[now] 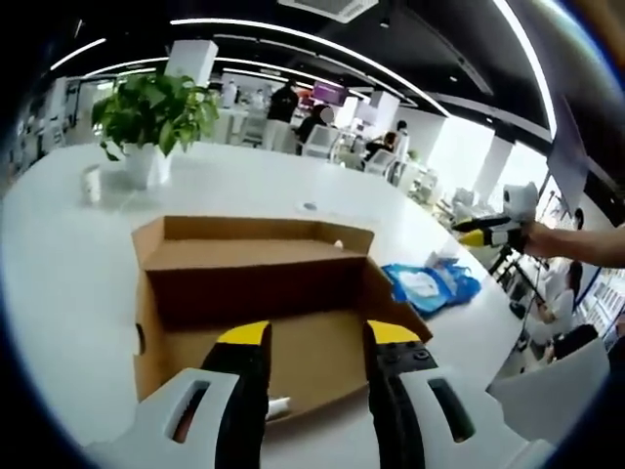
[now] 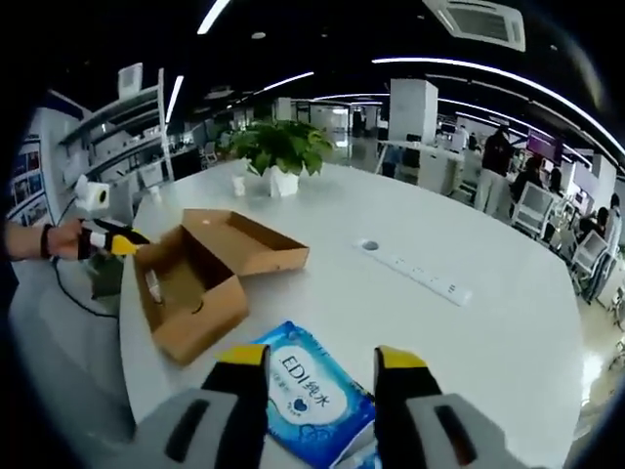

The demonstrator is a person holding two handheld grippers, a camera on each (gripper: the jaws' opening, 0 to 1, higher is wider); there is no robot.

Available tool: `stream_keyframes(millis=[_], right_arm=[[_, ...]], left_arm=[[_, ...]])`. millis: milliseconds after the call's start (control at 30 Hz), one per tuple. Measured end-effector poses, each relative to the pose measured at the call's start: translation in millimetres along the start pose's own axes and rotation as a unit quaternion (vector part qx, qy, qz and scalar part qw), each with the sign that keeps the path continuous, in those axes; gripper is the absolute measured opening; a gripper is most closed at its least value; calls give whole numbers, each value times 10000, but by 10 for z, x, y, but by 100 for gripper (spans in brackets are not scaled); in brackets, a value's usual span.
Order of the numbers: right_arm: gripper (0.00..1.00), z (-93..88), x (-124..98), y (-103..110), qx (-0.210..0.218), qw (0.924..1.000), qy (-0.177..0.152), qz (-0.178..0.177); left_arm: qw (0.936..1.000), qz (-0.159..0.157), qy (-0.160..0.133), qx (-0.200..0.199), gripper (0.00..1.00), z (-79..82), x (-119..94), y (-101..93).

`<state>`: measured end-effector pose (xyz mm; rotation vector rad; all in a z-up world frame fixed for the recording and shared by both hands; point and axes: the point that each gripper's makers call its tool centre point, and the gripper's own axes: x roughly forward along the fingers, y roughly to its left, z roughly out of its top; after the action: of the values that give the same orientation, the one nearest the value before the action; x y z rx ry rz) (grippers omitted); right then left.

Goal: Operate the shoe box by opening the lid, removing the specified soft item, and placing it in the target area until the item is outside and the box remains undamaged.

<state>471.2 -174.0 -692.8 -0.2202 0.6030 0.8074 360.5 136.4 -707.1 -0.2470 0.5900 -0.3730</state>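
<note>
Left gripper: jaws parted, nothing between them, yellow tips over black fingers on pale housings. It hovers above the open shoe box, whose plain brown corrugated cardboard interior lies directly ahead; the flat lid stands back on the far side. A small white object lies at the box's near edge — too small to identify.

Right gripper: jaws likewise apart and holding nothing, poised just over the soft blue pack. The pack is a glossy, pillow-shaped plastic wrapper with a white label panel reading "EDI" plus Chinese characters and a small heart mark. It rests on the white table, outside the box and just beside it.

Farther out, in the right gripper view, a white power strip and a round grommet lie on the smooth tabletop. A leafy green plant stands in a white pot beyond the box.
</note>
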Motion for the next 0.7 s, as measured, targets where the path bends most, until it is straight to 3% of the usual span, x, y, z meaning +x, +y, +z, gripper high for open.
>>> stream_keyframes(millis=[467, 700], right_arm=[[46, 69, 7, 463, 85, 9996, -195, 192], [47, -55, 62, 630, 106, 9994, -195, 255]], left_arm=[[9998, -104, -128, -76, 38, 62, 29, 12], [9998, -145, -114, -68, 37, 72, 56, 14]])
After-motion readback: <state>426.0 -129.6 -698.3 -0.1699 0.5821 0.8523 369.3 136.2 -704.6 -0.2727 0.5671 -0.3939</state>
